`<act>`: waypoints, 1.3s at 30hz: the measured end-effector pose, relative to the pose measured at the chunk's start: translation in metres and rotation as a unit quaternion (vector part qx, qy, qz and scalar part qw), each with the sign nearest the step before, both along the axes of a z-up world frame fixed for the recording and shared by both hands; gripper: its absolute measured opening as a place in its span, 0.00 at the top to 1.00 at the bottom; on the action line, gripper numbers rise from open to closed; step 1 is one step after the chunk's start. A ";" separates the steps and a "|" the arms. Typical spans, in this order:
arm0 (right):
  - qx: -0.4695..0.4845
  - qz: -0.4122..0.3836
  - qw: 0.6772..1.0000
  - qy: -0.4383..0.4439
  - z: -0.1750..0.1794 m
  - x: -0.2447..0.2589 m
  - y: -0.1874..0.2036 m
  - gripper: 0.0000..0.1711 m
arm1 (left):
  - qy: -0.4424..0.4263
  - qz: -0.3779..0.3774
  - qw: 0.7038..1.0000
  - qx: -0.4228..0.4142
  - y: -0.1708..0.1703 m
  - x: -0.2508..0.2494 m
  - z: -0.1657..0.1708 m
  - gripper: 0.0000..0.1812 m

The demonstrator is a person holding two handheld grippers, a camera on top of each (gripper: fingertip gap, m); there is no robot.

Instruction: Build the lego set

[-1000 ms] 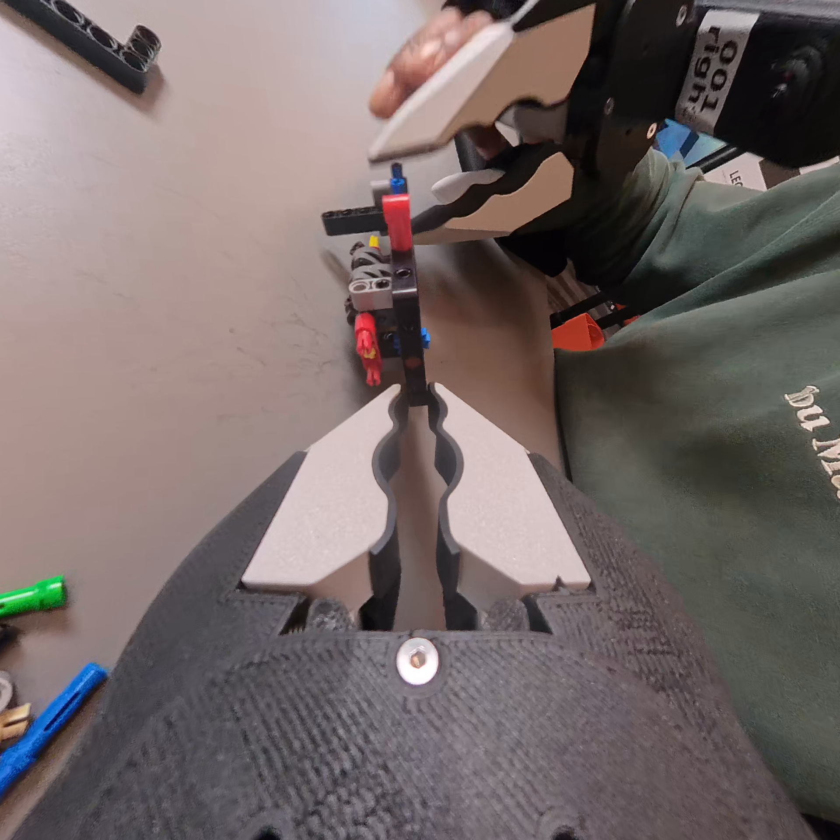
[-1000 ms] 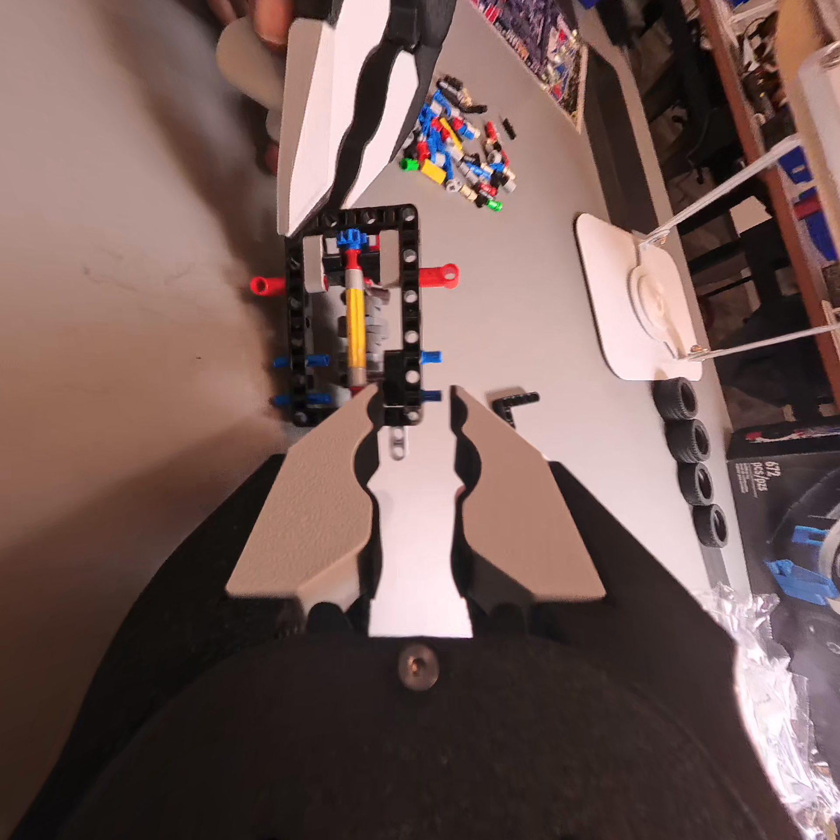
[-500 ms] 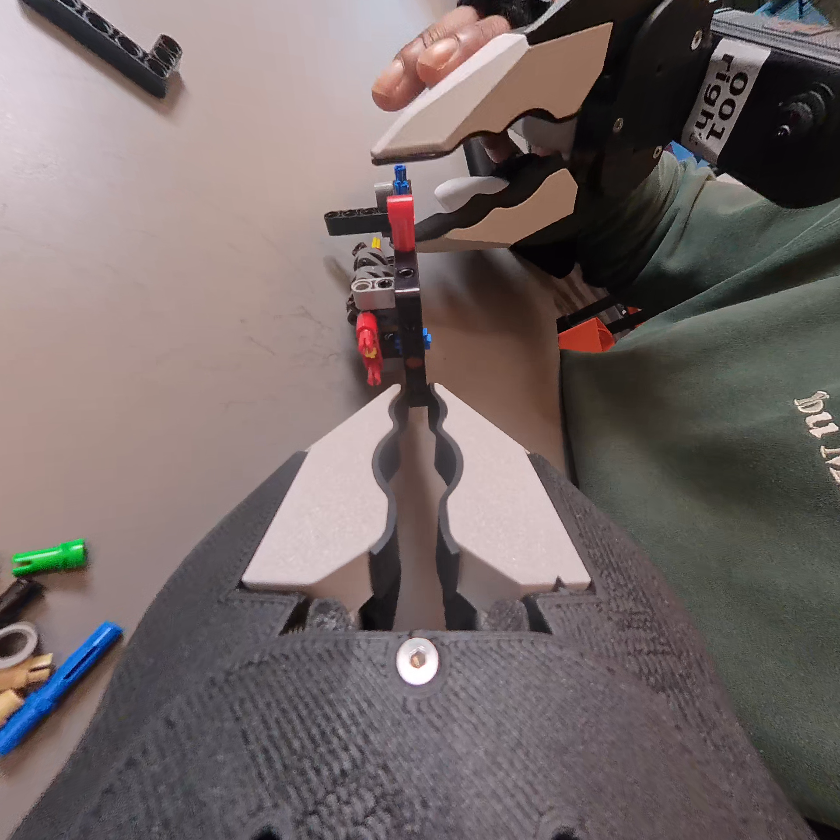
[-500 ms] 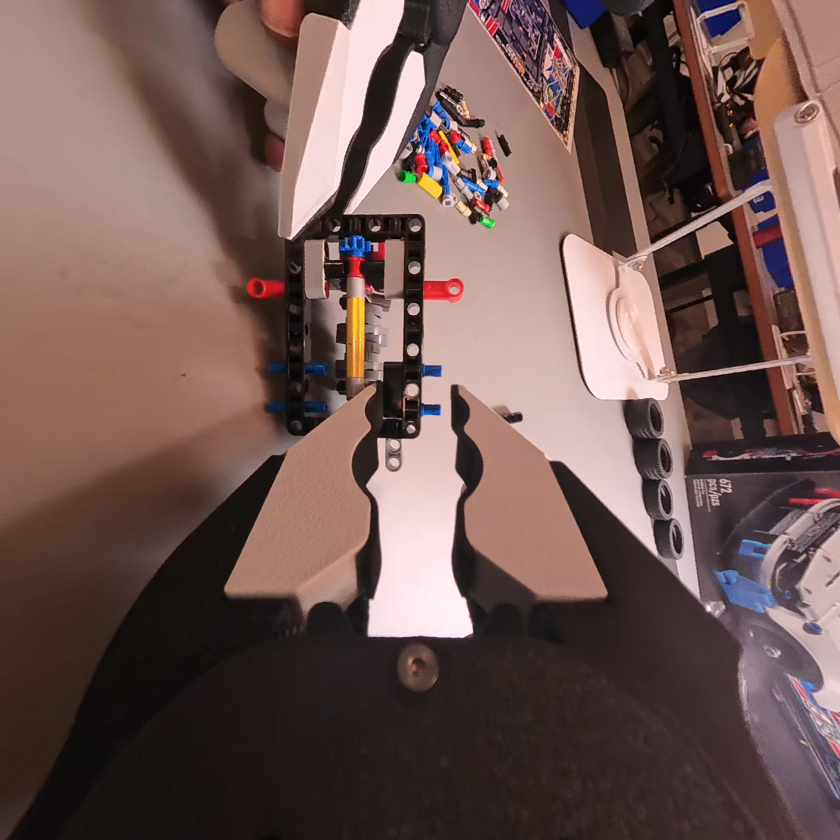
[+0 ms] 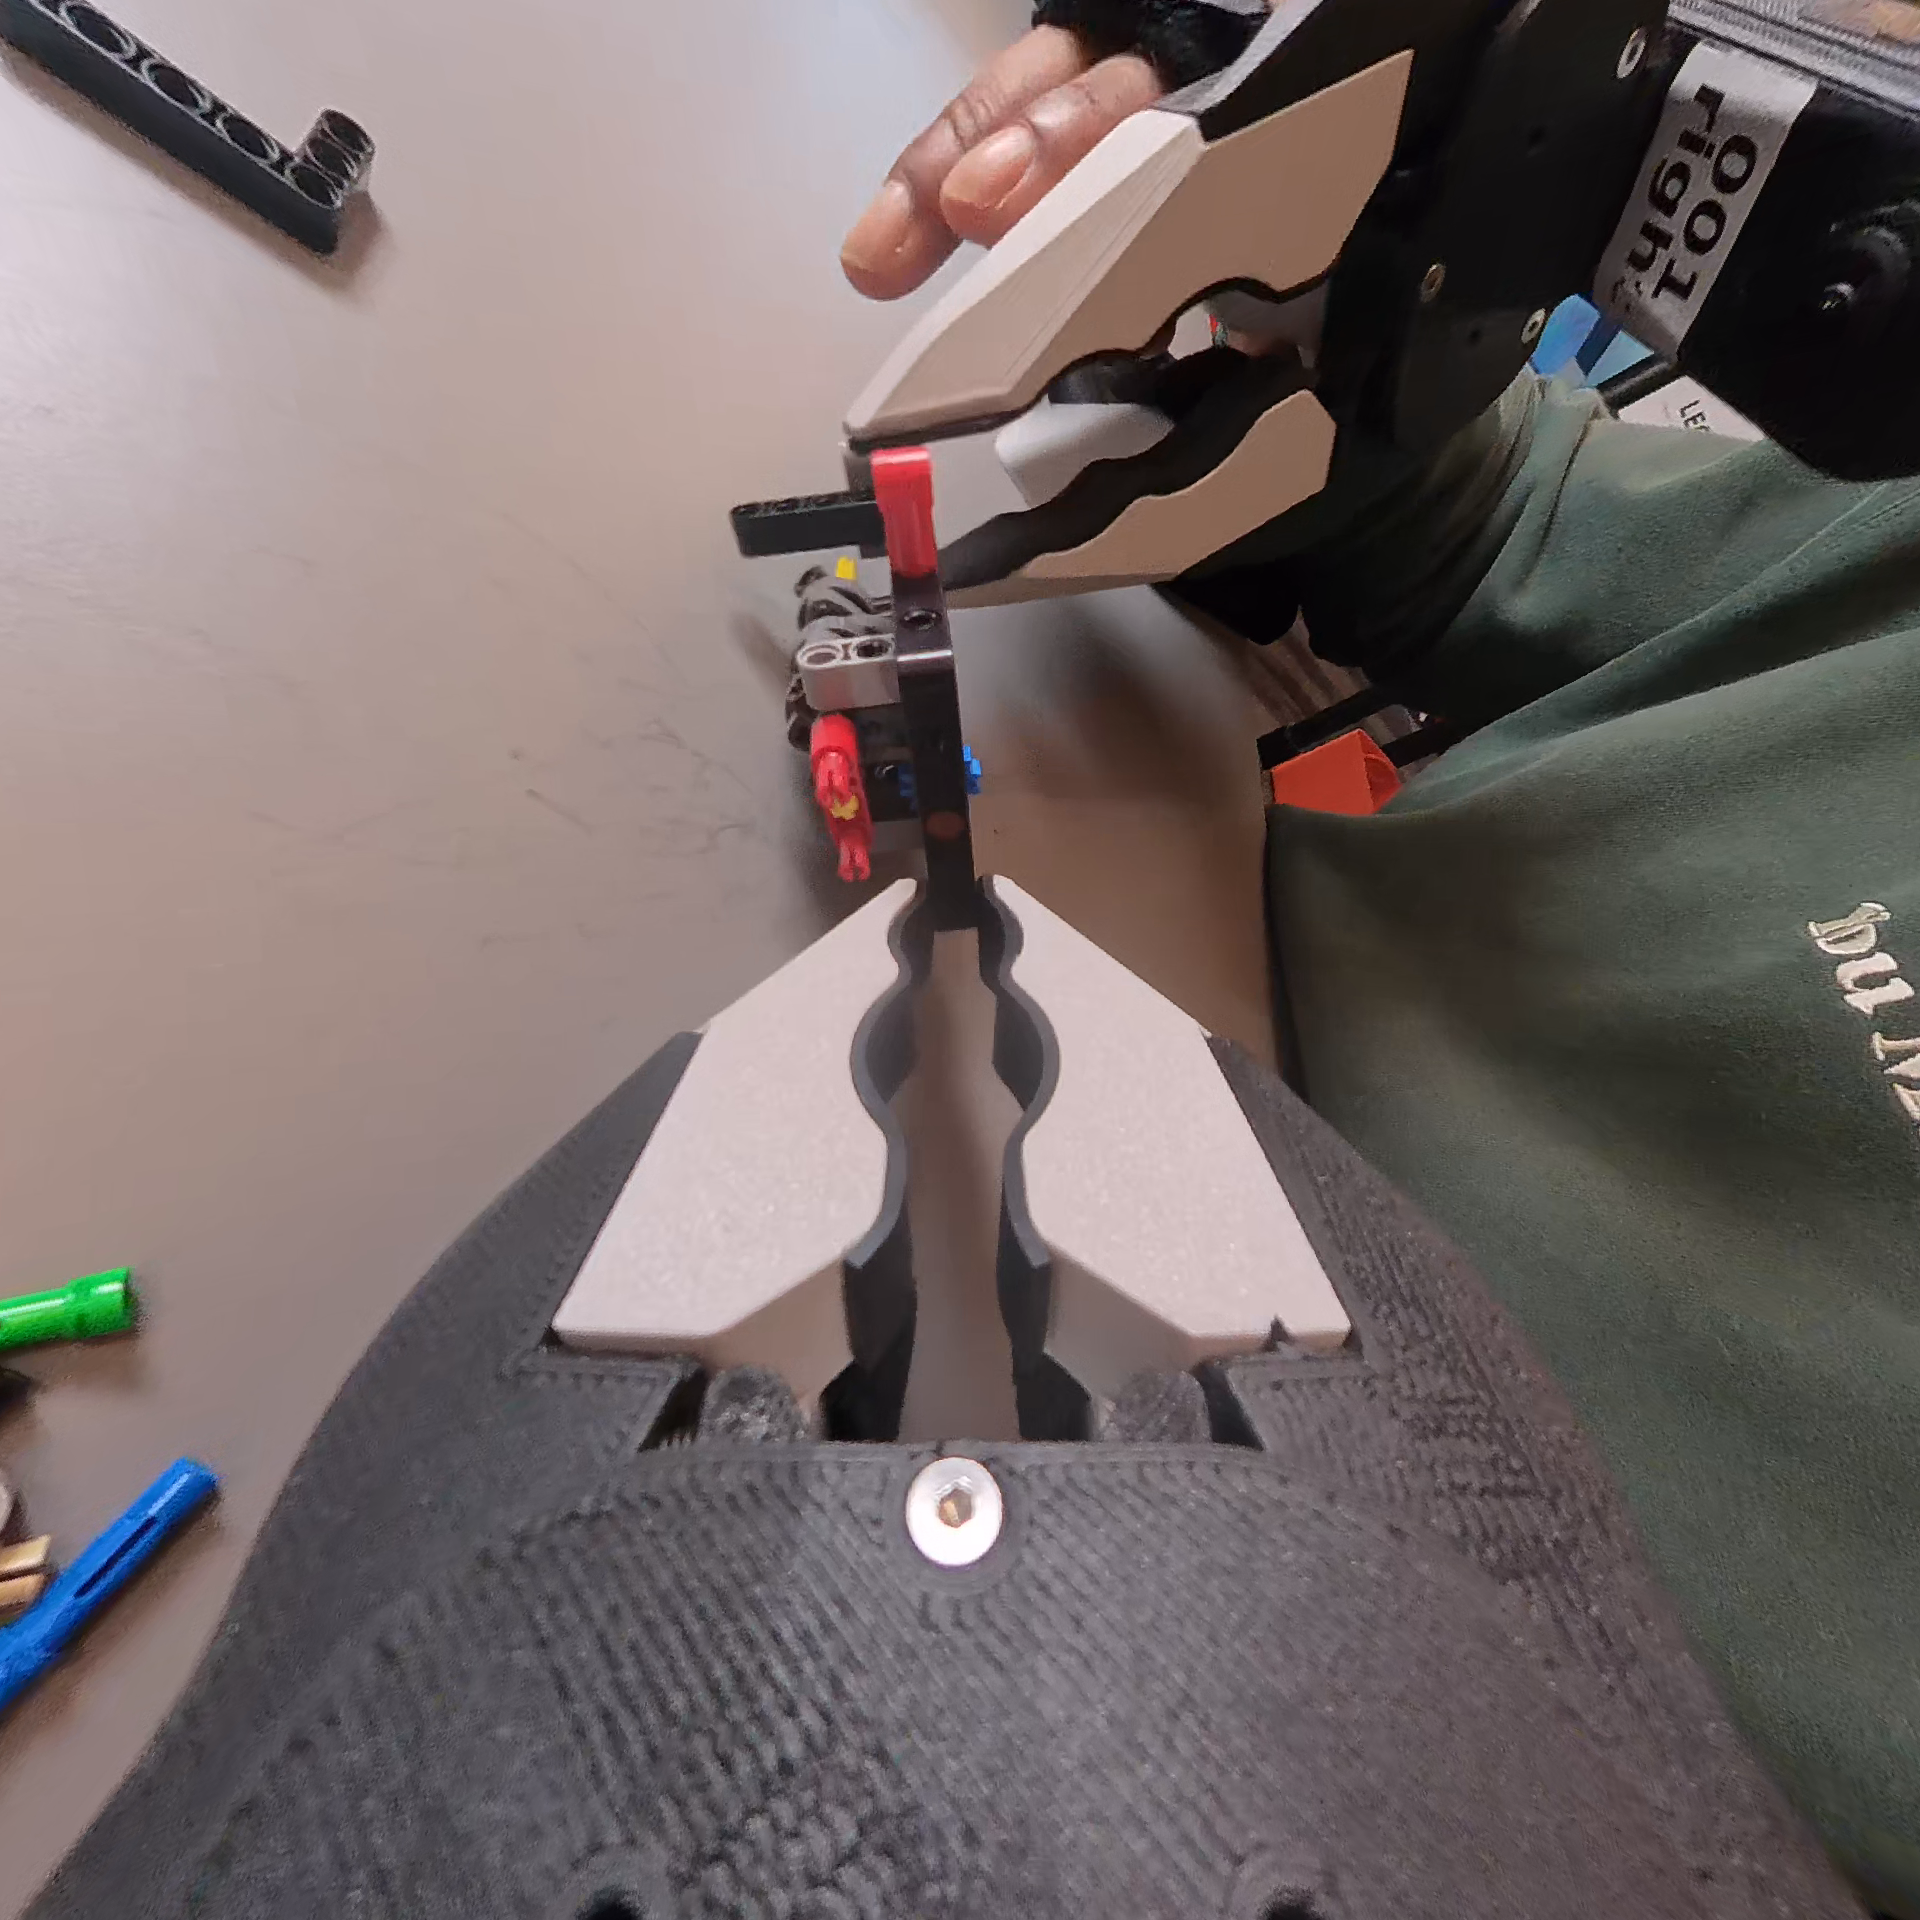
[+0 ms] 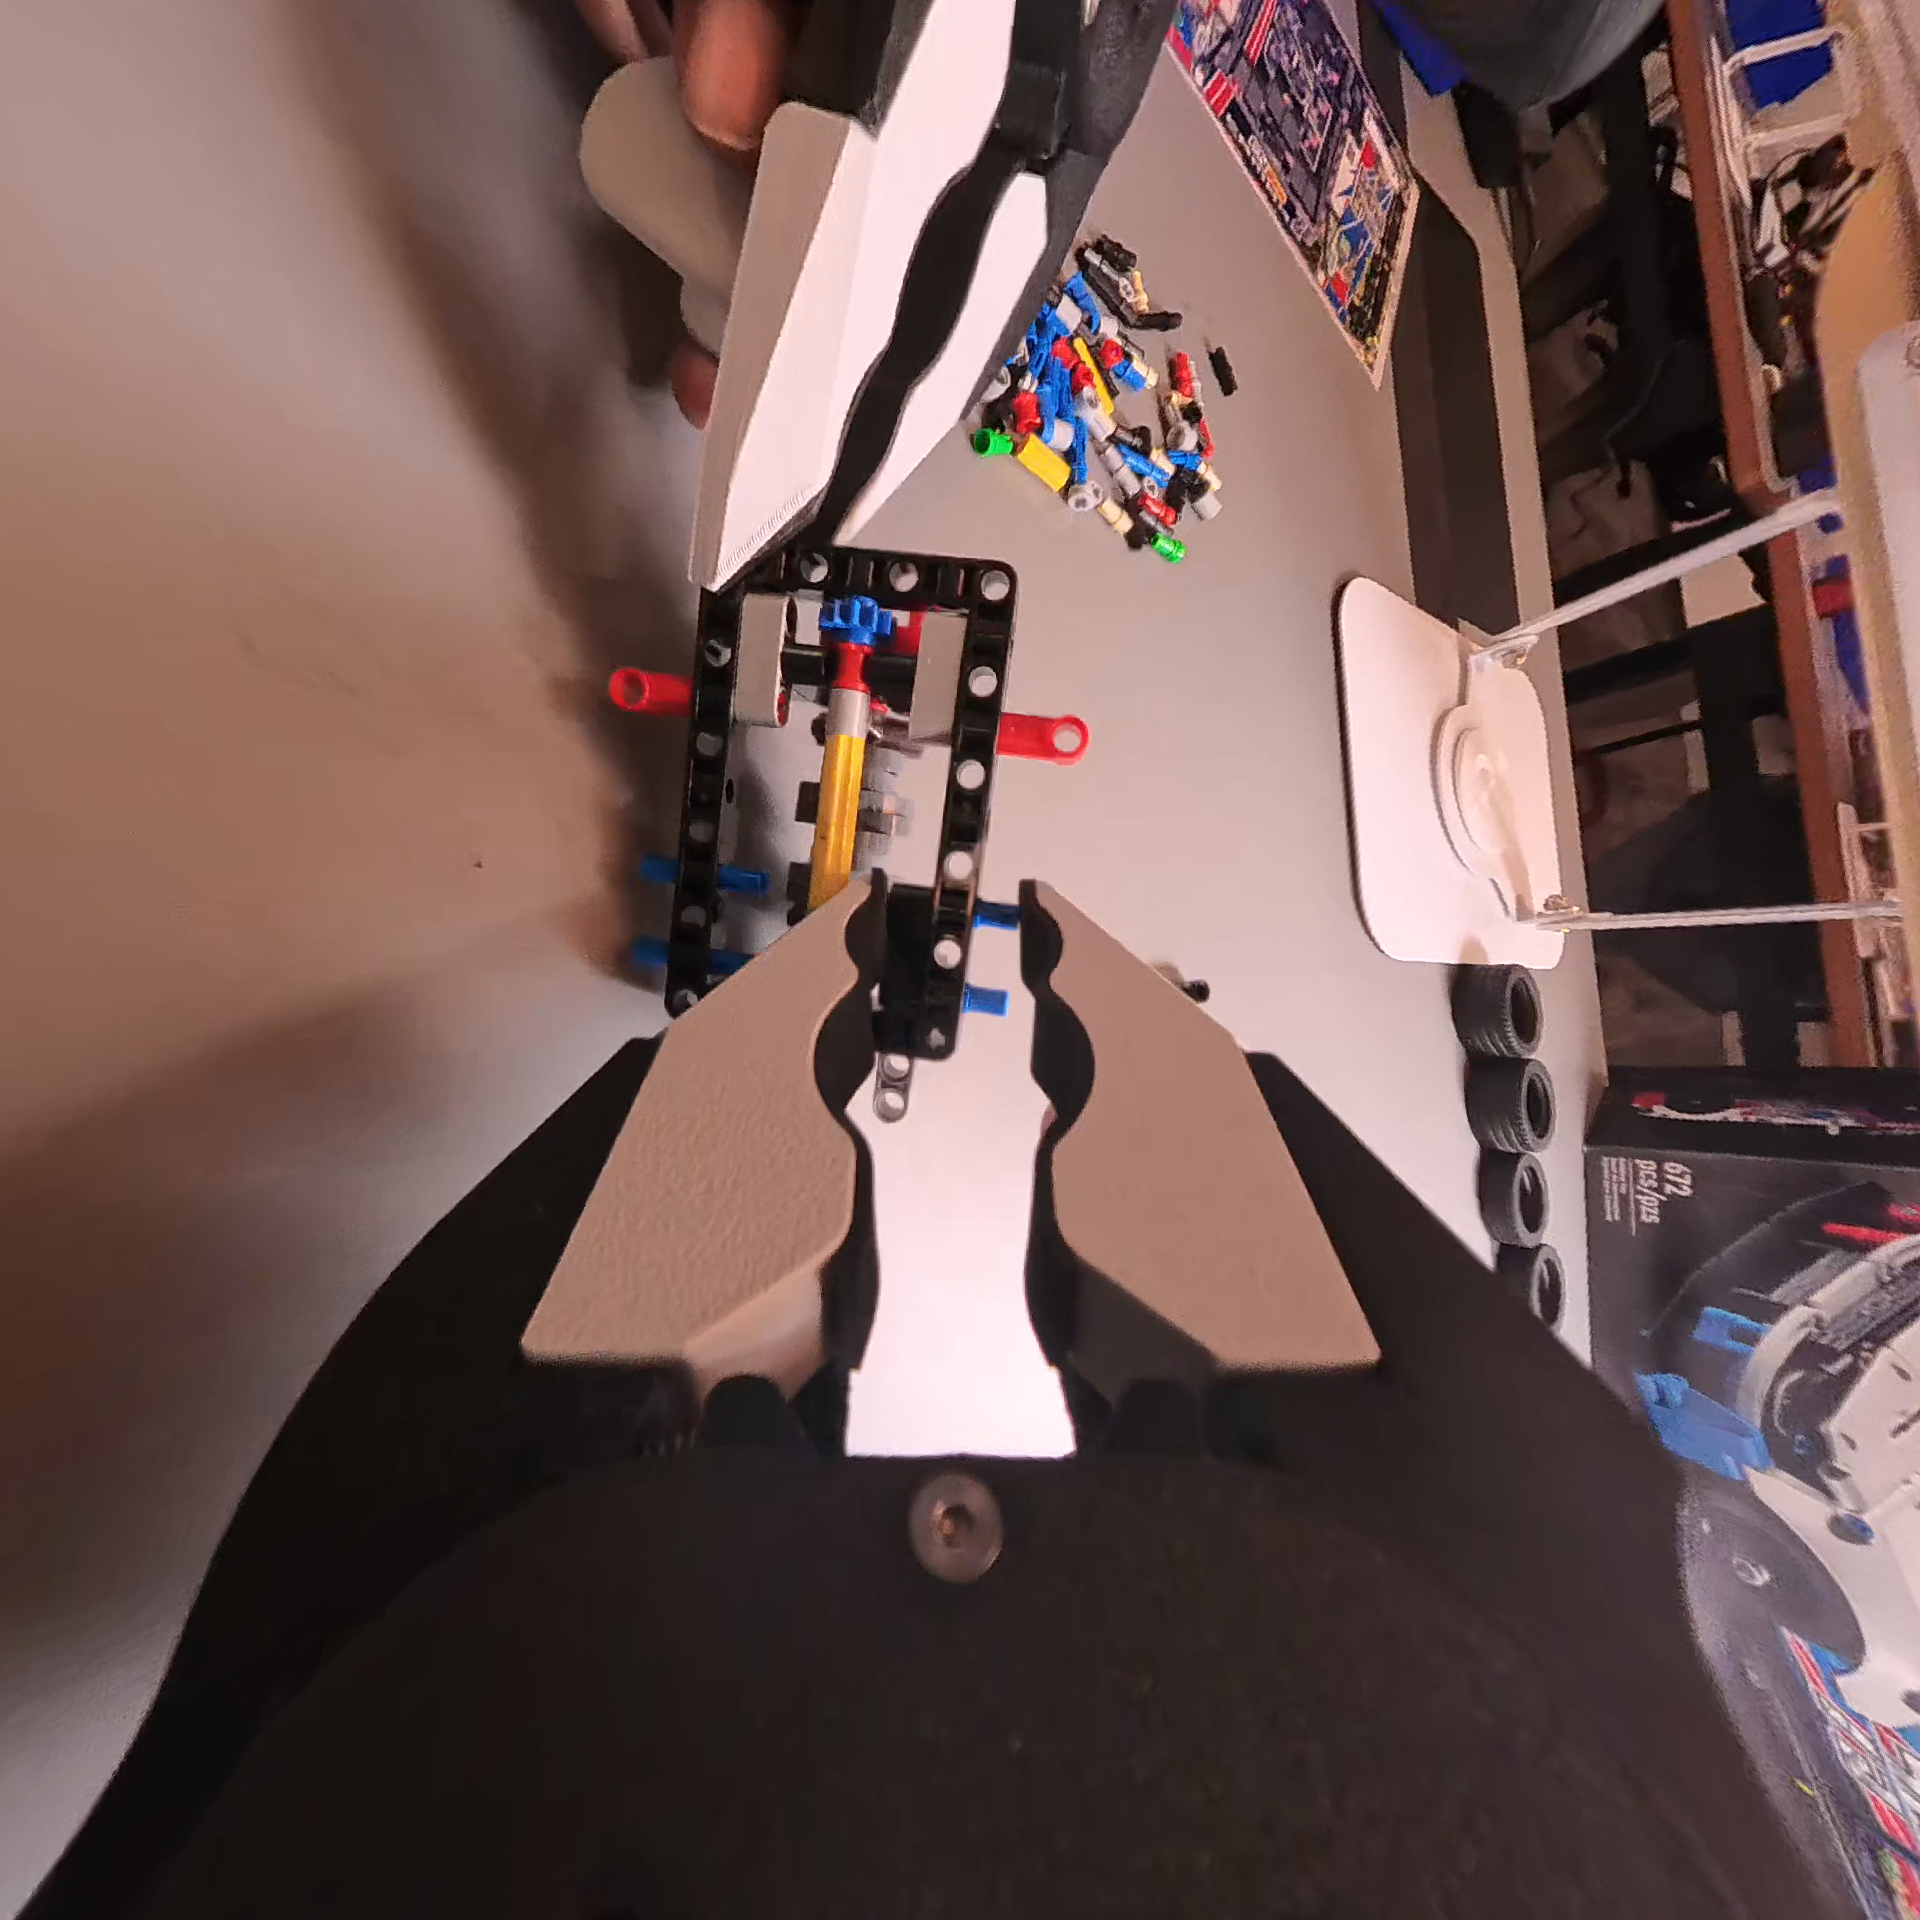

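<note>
The lego assembly is a black rectangular frame (image 6: 710, 769) with a yellow axle (image 6: 836, 800), a blue gear, and red and blue pins. My left gripper (image 5: 951, 894) is shut on one end of the frame (image 5: 935, 727), which shows edge on above the table with a red pin (image 5: 902, 509) at its far end. In the right wrist view the left gripper (image 6: 800, 530) grips the frame's far end. My right gripper (image 6: 948, 899) is open, its fingers on either side of the frame's near right corner. In the left wrist view the right gripper (image 5: 914, 509) straddles the far end.
A pile of loose pieces (image 6: 1101, 416), a booklet (image 6: 1299, 177), a white stand base (image 6: 1423, 779), several tyres (image 6: 1507, 1101) and the set box (image 6: 1766, 1299) lie to the right. A black L-beam (image 5: 197, 135), a green pin (image 5: 62, 1309) and a blue axle (image 5: 94, 1558) lie left. My left gripper's tips are some 12 cm from the blue axle (image 5: 94, 1558).
My right gripper has moved forward, so the frame's near corner now sits between its open fingers. My left gripper keeps its hold on the frame.
</note>
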State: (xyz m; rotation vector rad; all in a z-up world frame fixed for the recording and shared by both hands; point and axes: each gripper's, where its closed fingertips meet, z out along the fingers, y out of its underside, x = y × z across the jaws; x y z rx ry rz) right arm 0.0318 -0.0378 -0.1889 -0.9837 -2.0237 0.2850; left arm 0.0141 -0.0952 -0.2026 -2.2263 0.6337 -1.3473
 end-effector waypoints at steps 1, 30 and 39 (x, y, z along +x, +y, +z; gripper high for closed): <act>0.004 -0.004 1.000 -0.007 -0.004 0.000 0.001 0.86 | 0.001 0.001 1.000 0.000 0.000 0.000 0.000 0.96; -0.224 -0.044 0.973 0.035 -0.015 0.025 0.010 0.78 | 0.405 -0.026 0.781 0.474 0.036 -0.034 -0.011 0.77; -0.213 -0.067 0.974 0.026 -0.021 0.032 0.028 0.79 | 0.190 0.044 0.956 0.218 0.015 -0.027 -0.003 0.60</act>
